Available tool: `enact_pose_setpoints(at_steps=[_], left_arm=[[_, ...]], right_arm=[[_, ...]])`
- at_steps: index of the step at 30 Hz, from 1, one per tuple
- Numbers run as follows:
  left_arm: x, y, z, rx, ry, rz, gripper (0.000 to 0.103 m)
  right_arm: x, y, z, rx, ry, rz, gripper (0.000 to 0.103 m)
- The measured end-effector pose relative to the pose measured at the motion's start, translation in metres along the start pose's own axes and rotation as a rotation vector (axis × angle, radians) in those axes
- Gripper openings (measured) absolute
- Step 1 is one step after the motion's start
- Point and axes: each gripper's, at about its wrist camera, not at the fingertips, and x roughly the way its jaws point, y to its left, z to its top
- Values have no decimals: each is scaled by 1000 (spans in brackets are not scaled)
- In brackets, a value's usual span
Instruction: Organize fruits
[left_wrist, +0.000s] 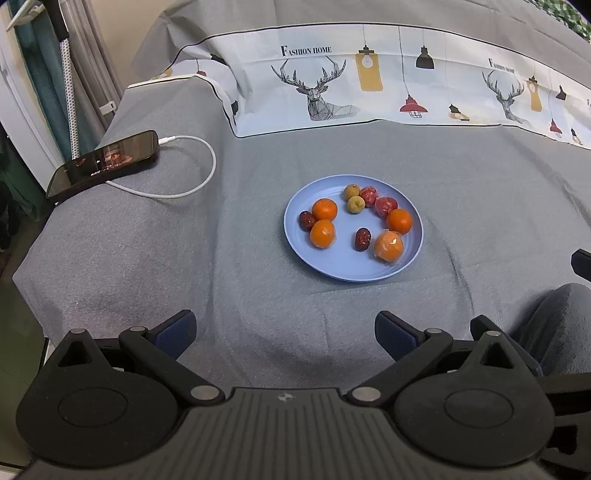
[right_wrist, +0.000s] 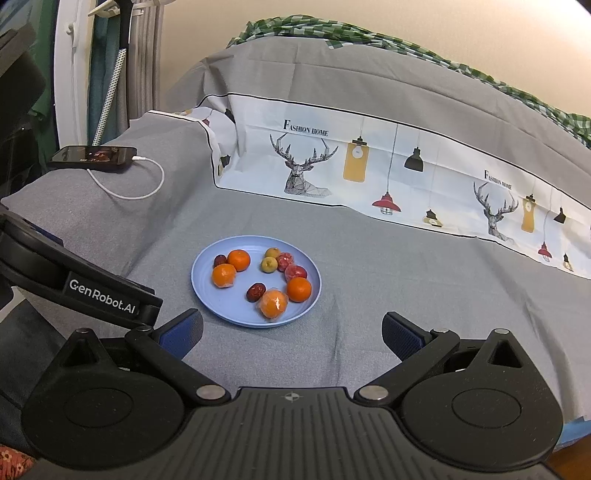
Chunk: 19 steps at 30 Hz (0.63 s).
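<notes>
Round smooth blue plate (left_wrist: 408, 264), glossy fruits (left_wrist: 324, 209) — grey woven cloth (left_wrist: 184, 258)

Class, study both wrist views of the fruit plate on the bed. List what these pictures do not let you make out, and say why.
1. Phone screen content: too small and glare-streaked in both views.
2. Left gripper body in the right wrist view: cut off by the left edge.
3. Green checked cloth: mostly hidden behind the grey bedding.
4. Wrapped orange: film blurs its surface; the wrap's closure is unclear.
5. Blue plate underside: hidden.
</notes>
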Motion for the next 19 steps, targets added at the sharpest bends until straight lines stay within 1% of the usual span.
enact_pose_setpoints(at_steps=[11, 16, 19], left_arm=[[2, -1, 1, 6, 10, 13, 103], [10, -1, 1, 1, 36, 11, 103], [11, -1, 5, 3, 31, 16, 103]], right_arm=[[2, 0, 1, -3, 7, 4, 102], [11, 2, 1, 0, 31, 9, 102], [13, 2, 2, -3, 21, 8, 102]])
